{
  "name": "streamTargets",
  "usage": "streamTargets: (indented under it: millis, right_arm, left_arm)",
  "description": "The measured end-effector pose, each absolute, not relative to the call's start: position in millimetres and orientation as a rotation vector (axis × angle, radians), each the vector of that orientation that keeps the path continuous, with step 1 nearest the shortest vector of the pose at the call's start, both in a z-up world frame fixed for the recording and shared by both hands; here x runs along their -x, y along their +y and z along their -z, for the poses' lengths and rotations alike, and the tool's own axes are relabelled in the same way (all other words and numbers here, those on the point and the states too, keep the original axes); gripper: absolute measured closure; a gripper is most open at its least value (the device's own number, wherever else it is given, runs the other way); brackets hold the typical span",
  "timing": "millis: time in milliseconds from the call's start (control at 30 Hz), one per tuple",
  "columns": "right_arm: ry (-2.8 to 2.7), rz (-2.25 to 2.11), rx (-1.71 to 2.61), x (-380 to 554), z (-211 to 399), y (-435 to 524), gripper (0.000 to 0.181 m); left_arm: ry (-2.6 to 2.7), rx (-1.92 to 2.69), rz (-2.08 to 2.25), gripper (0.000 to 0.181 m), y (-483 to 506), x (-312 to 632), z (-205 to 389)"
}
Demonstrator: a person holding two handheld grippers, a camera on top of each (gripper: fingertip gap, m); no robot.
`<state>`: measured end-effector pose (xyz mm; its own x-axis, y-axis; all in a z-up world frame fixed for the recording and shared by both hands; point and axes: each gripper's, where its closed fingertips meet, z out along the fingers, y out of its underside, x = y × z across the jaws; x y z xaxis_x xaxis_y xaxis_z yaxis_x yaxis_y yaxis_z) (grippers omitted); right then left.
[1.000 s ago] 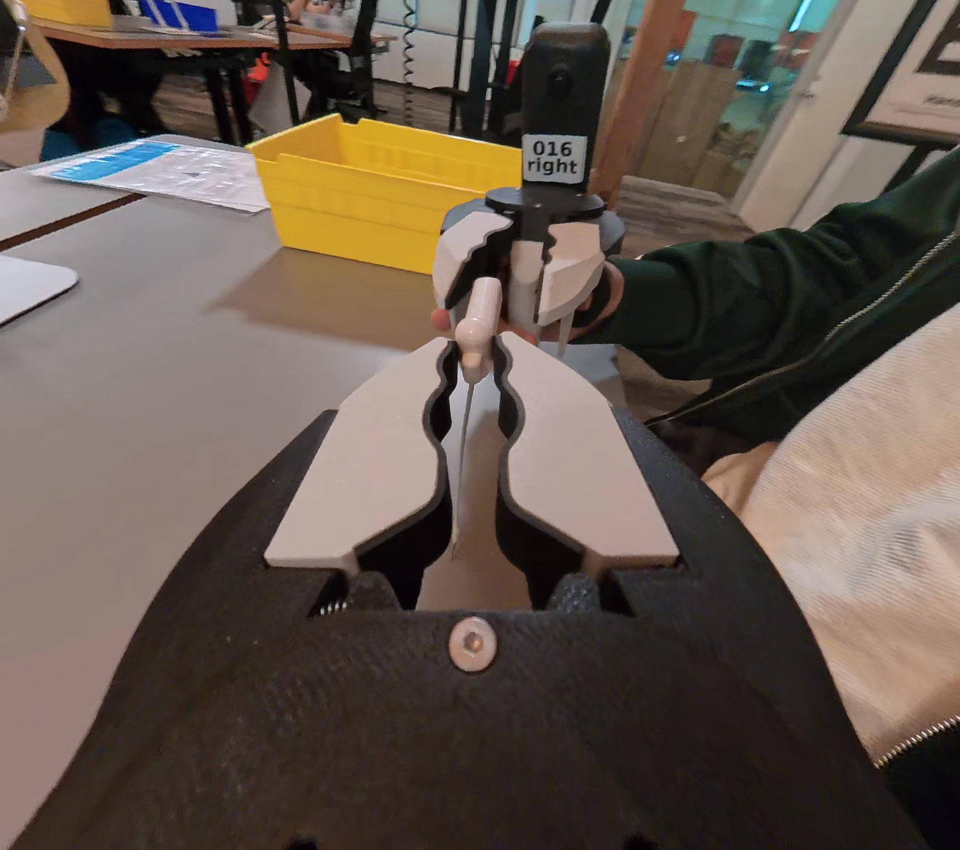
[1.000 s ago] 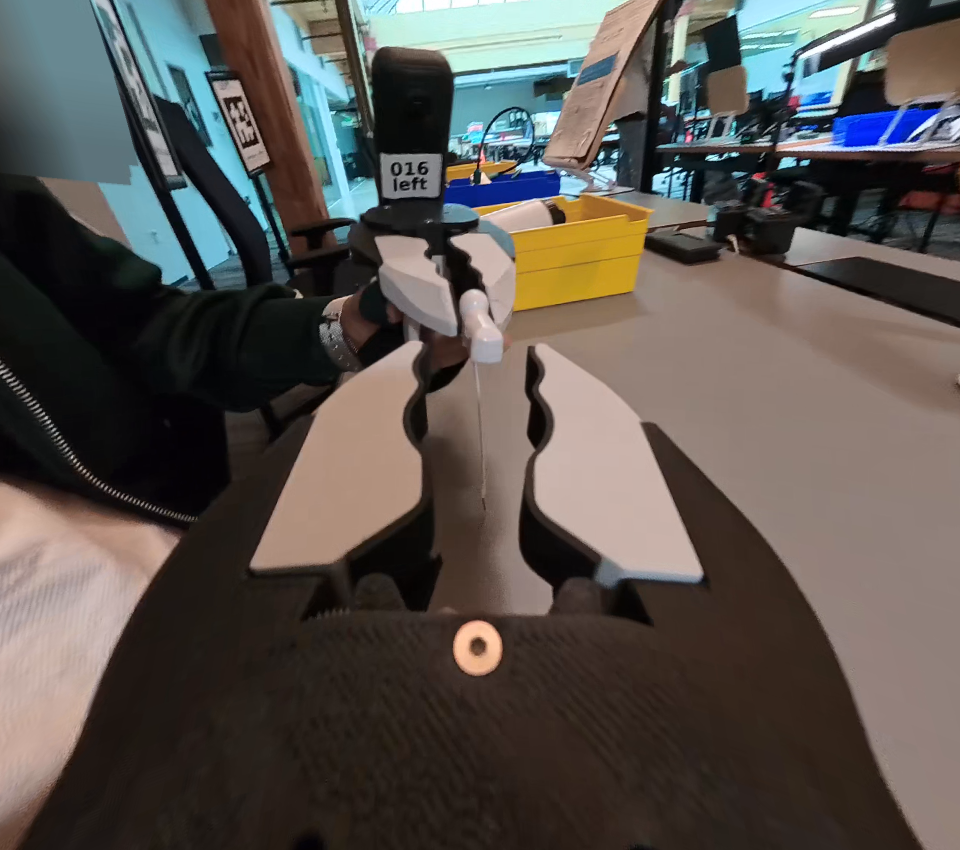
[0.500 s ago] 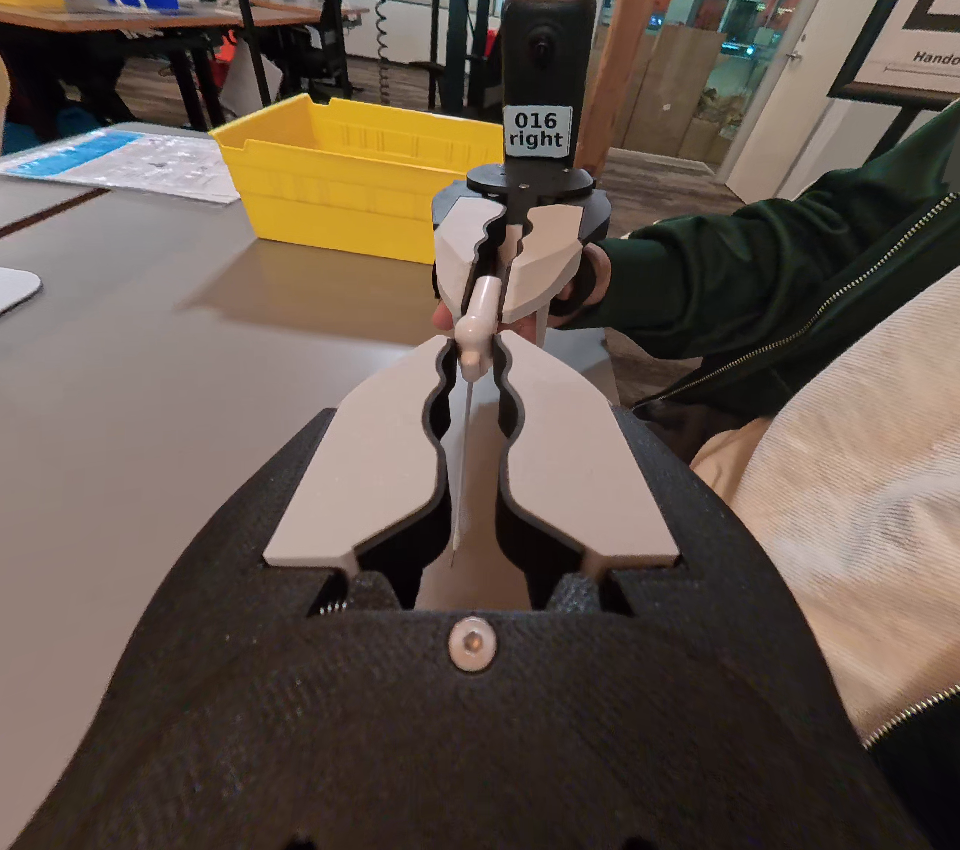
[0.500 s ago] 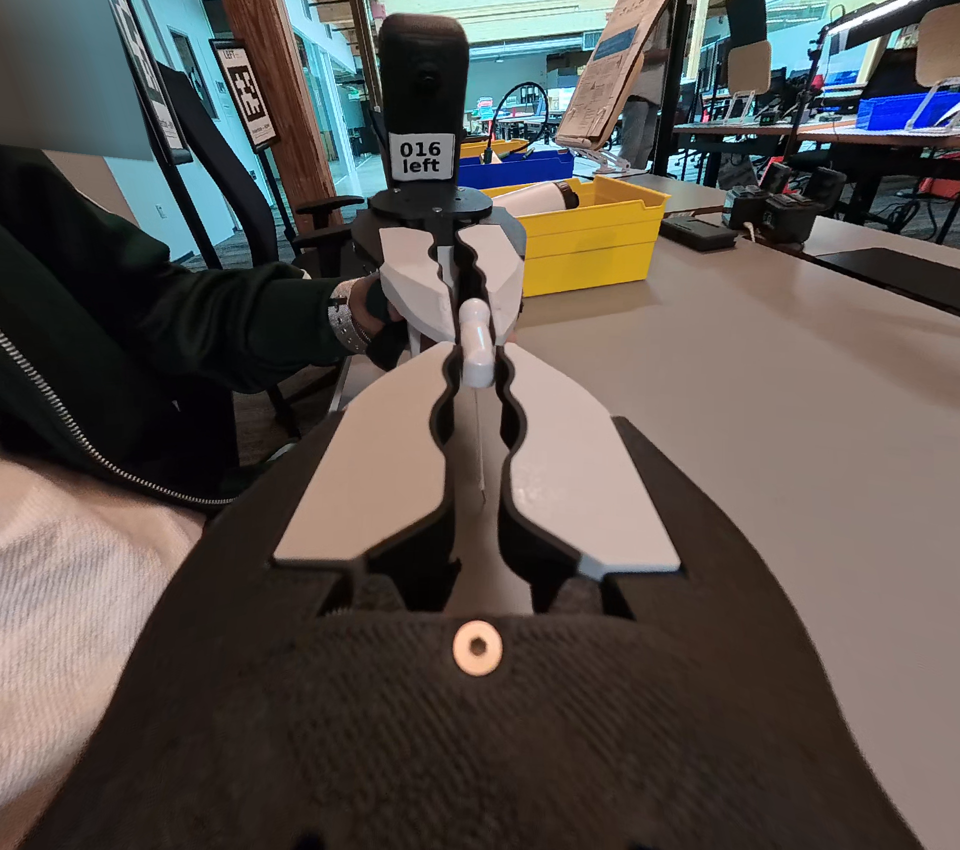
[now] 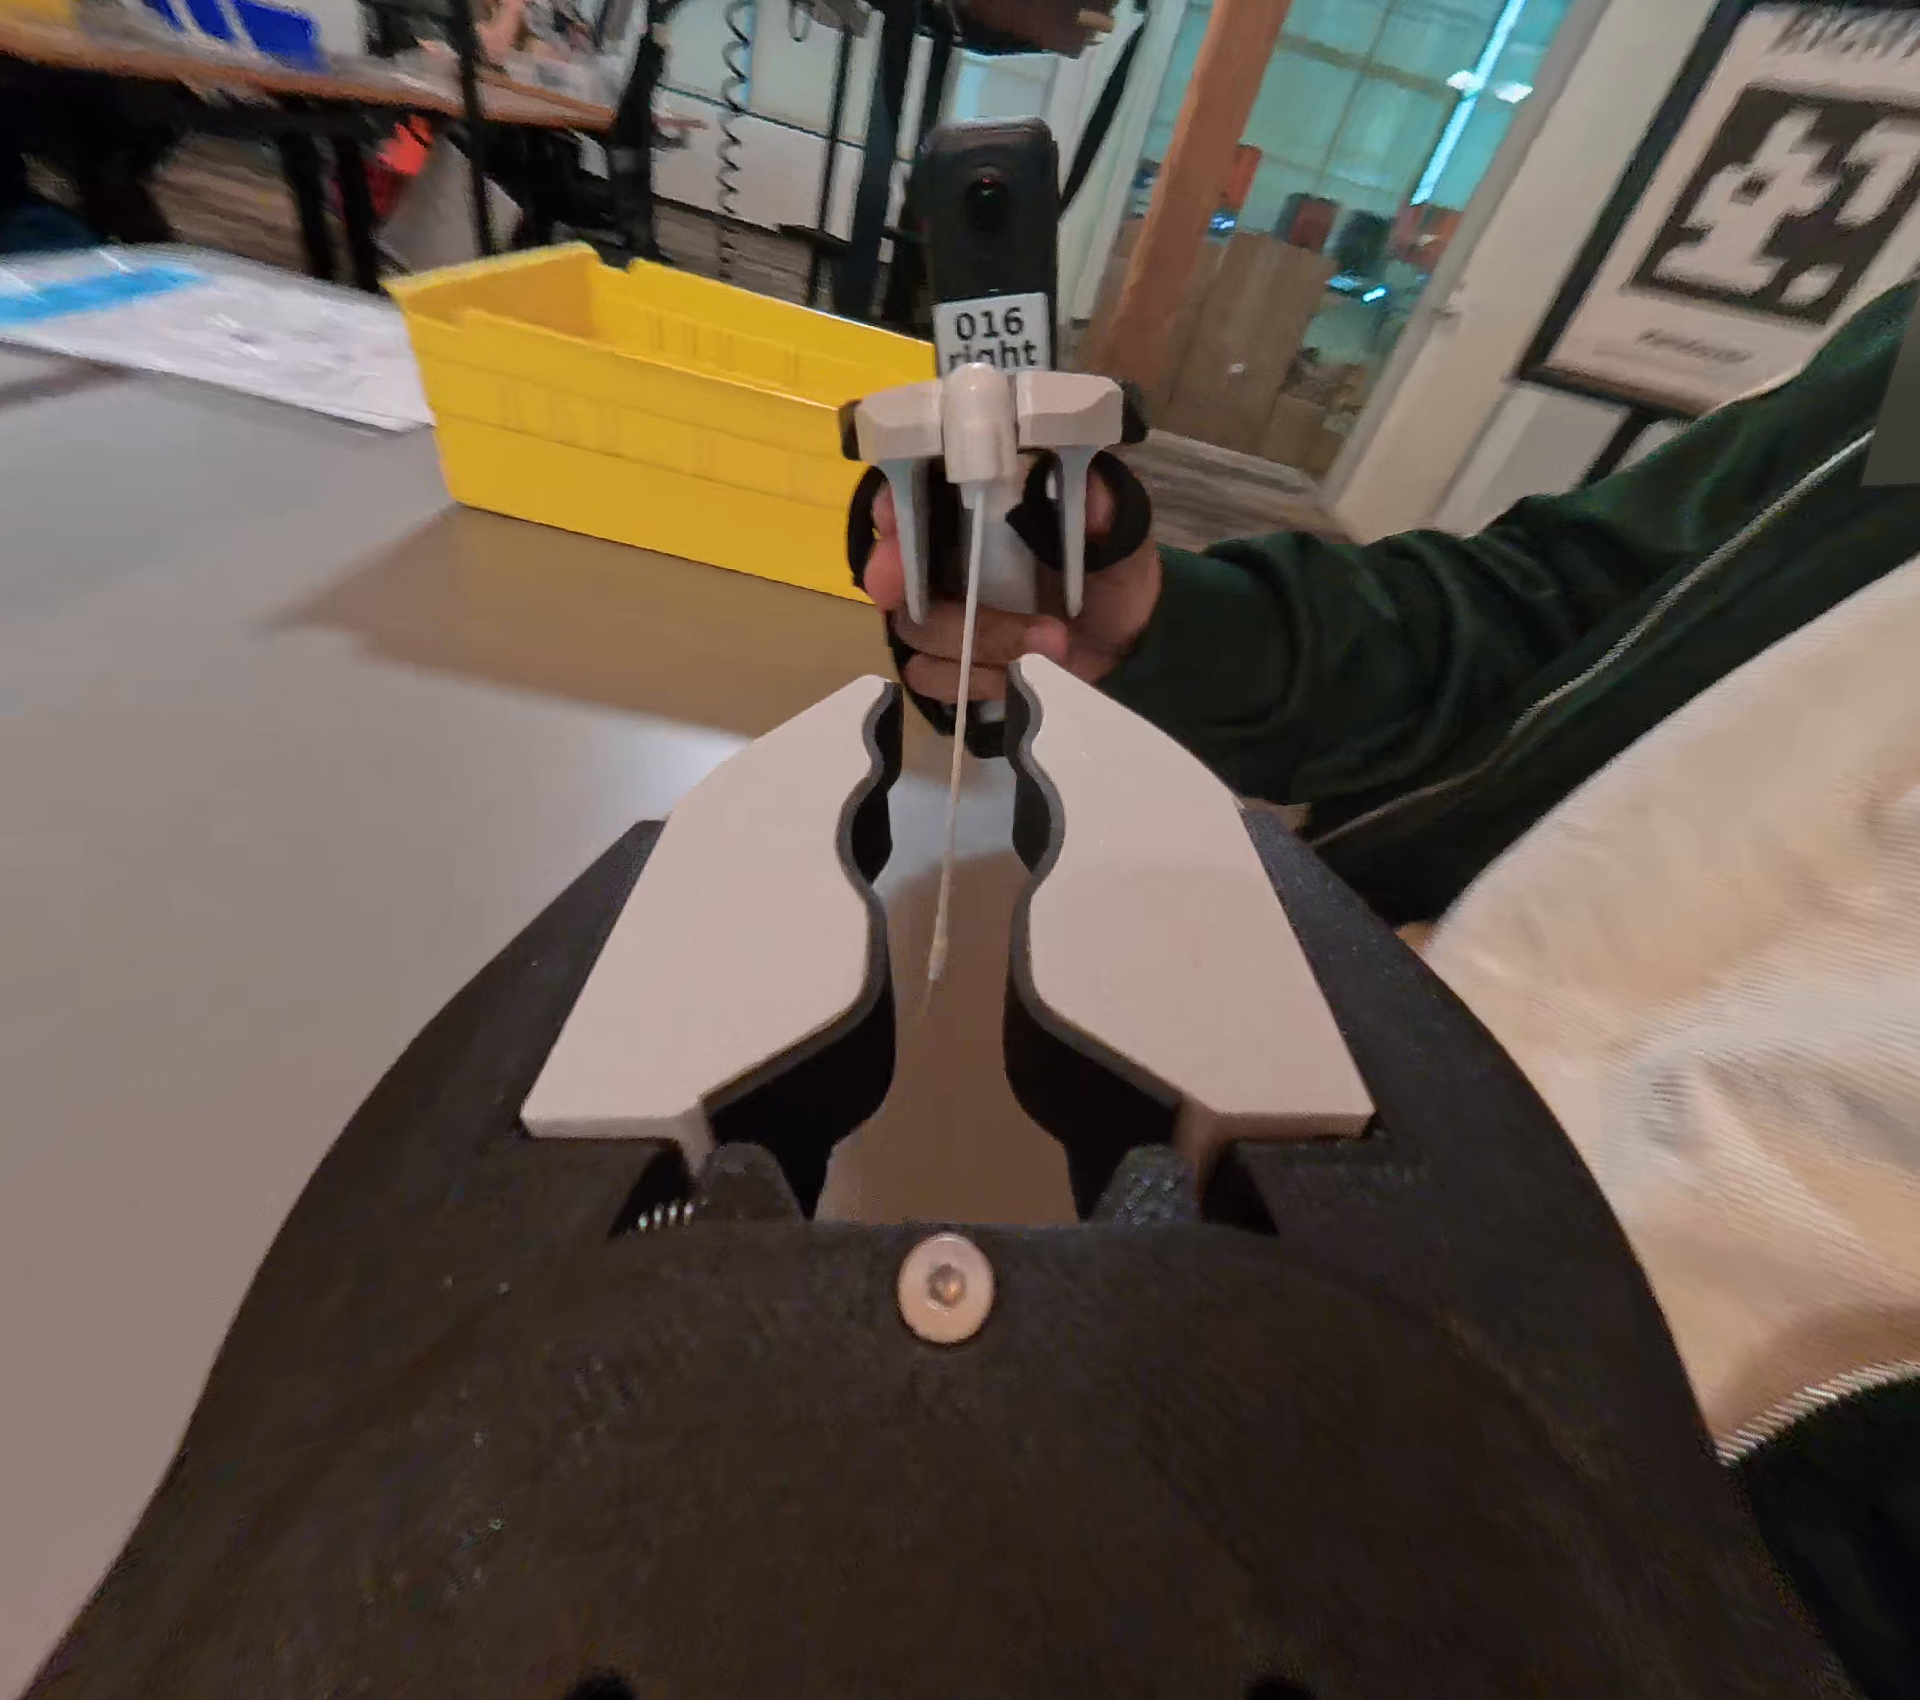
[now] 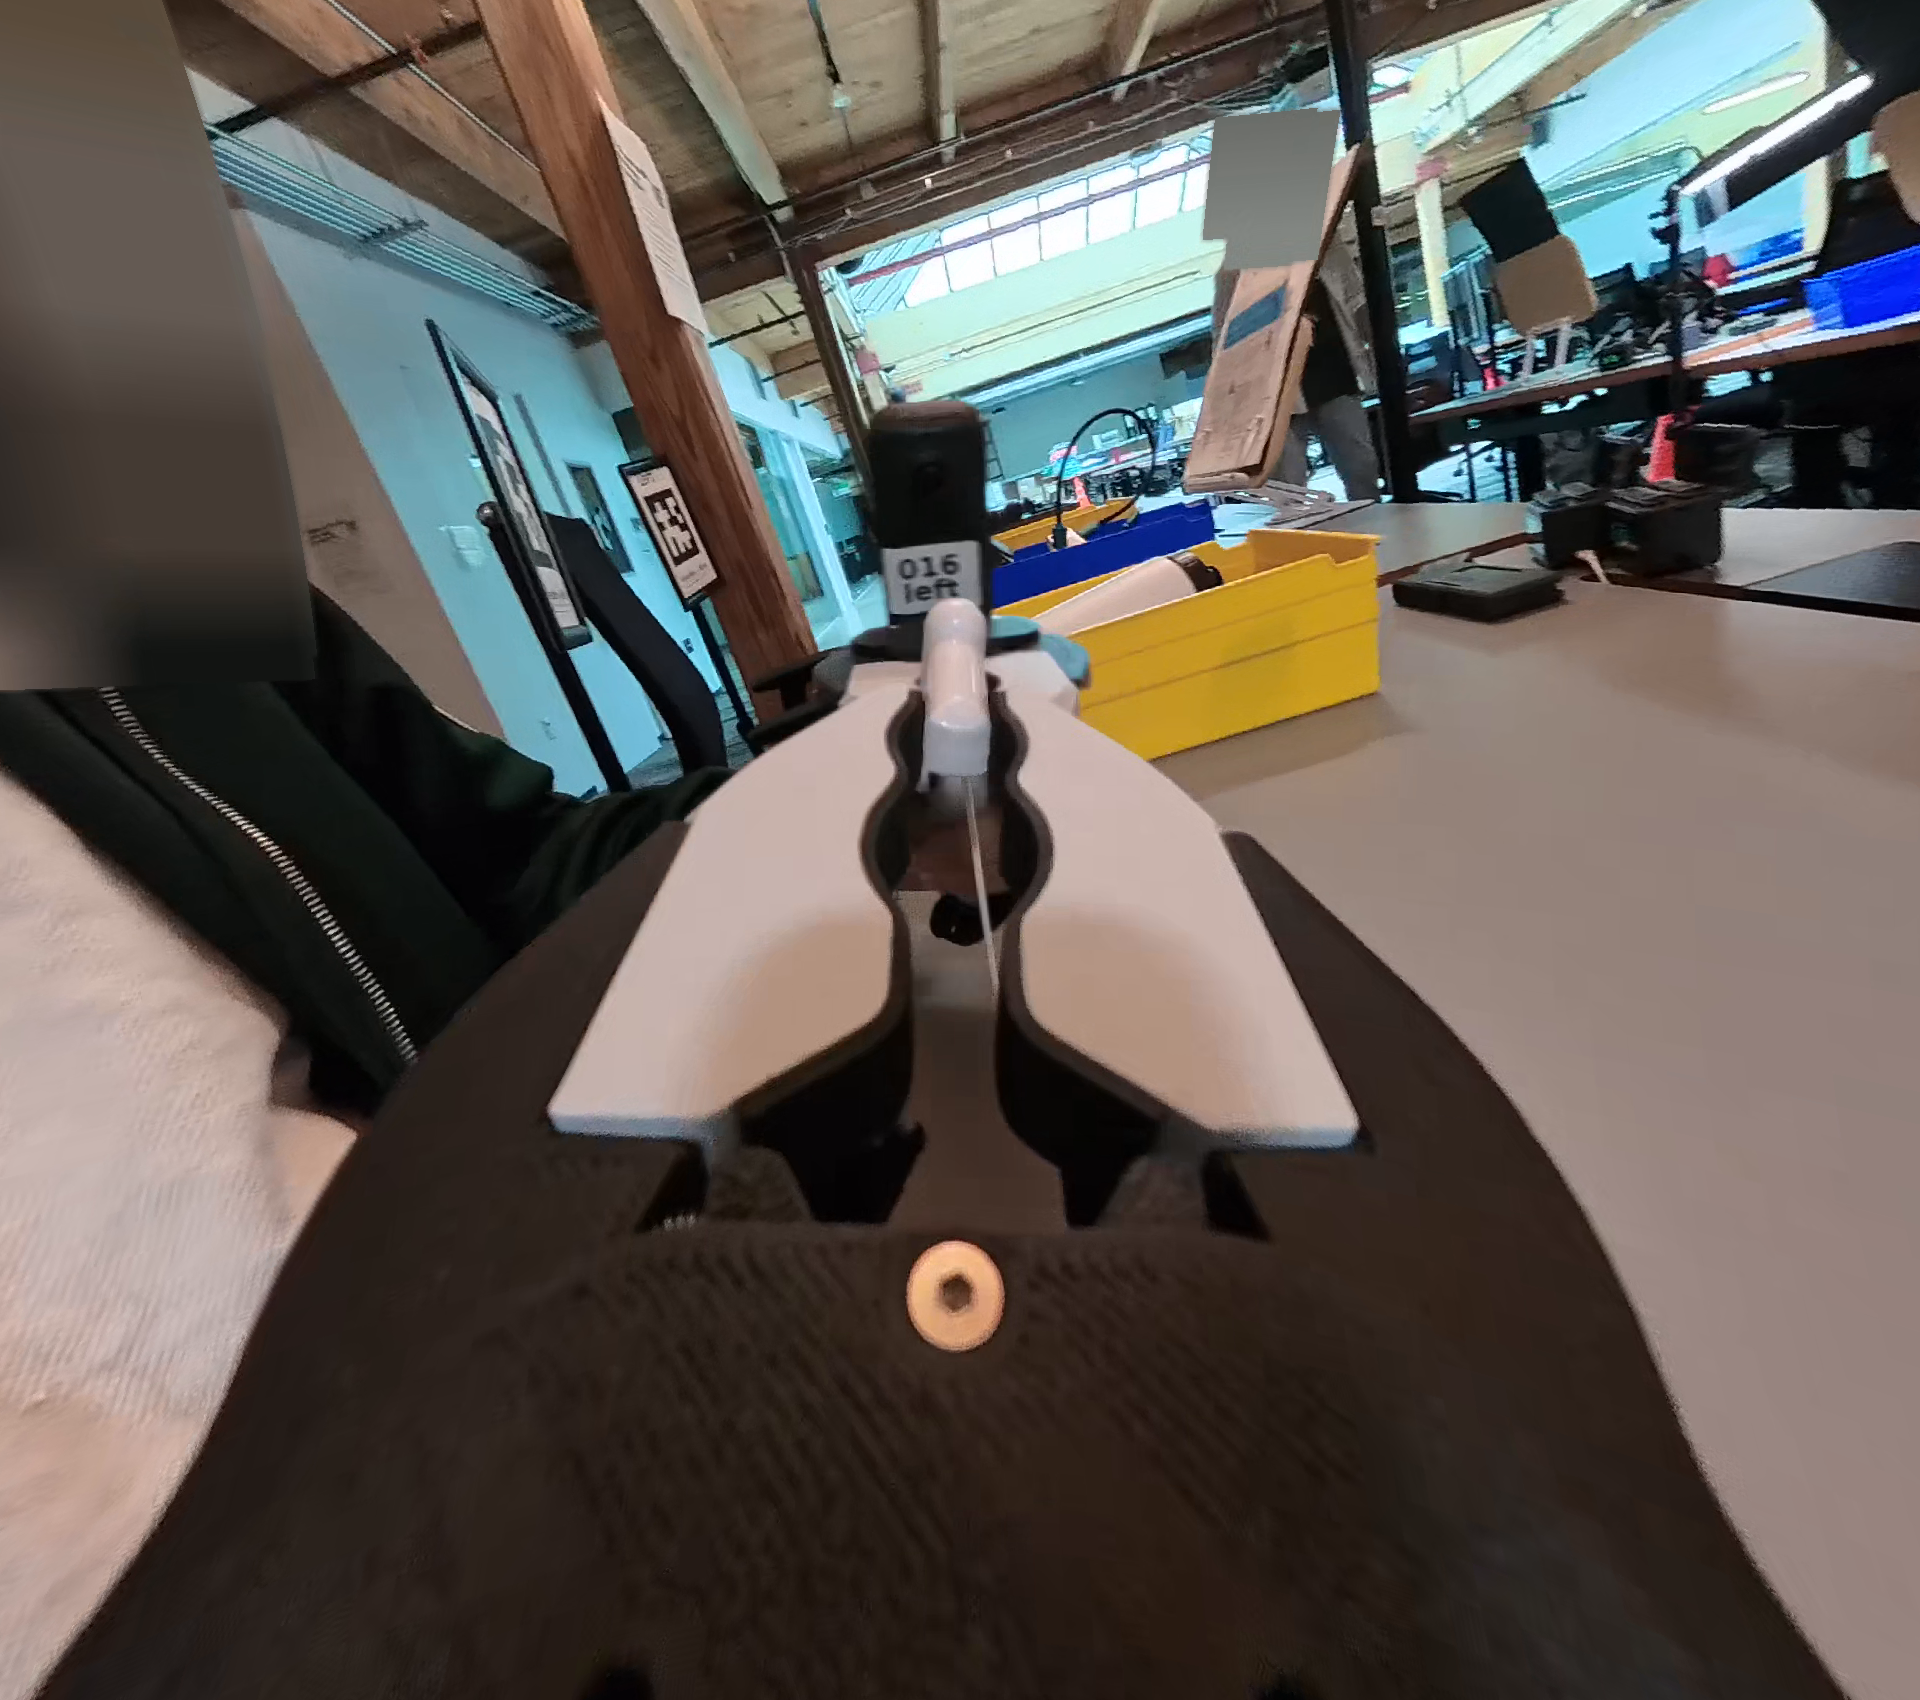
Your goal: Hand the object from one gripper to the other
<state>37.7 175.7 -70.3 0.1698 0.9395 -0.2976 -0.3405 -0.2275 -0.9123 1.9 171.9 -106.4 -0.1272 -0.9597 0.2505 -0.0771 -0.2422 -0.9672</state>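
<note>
The right gripper (image 6: pixel 951 741) pinches the white handle of the tool (image 6: pixel 954 694) at its fingertips; the thin wire shaft trails back between its fingers toward the camera. In the left wrist view the left gripper (image 5: pixel 954 700) stands spread, touching nothing, with the shaft's tip (image 5: pixel 940 944) hanging free in the gap between its fingers. The tool is held above the grey table (image 5: pixel 260 715), near the yellow bin (image 5: pixel 623 414).

Risks, as judged:
- Grip sits at the fingertip edge only; a jolt could let the handle slip out.
- Either gripper shifting sideways could catch and bend the shaft.
</note>
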Motion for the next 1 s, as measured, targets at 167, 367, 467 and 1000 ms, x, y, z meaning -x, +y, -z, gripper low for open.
streamTargets:
  millis: [167,367,467,1000]
  right_arm:
    - [-0.779,-1.379,1.241,-26,74,163,0.169]
    - [-0.923,-1.317,1.304,-13,90,154,0.169]
    - [-1.050,-1.188,1.347,-14,104,152,0.169]
    - [-1.235,-1.331,1.382,-5,120,120,0.169]
  left_arm:
    - [1.058,1.559,2.157,0.138,161,1,105]
    - [1.029,1.647,2.494,0.119,144,3,101]
    - [1.045,1.699,2.638,0.120,133,5,103]
    - [1.125,1.794,2.772,0.136,114,4,121]
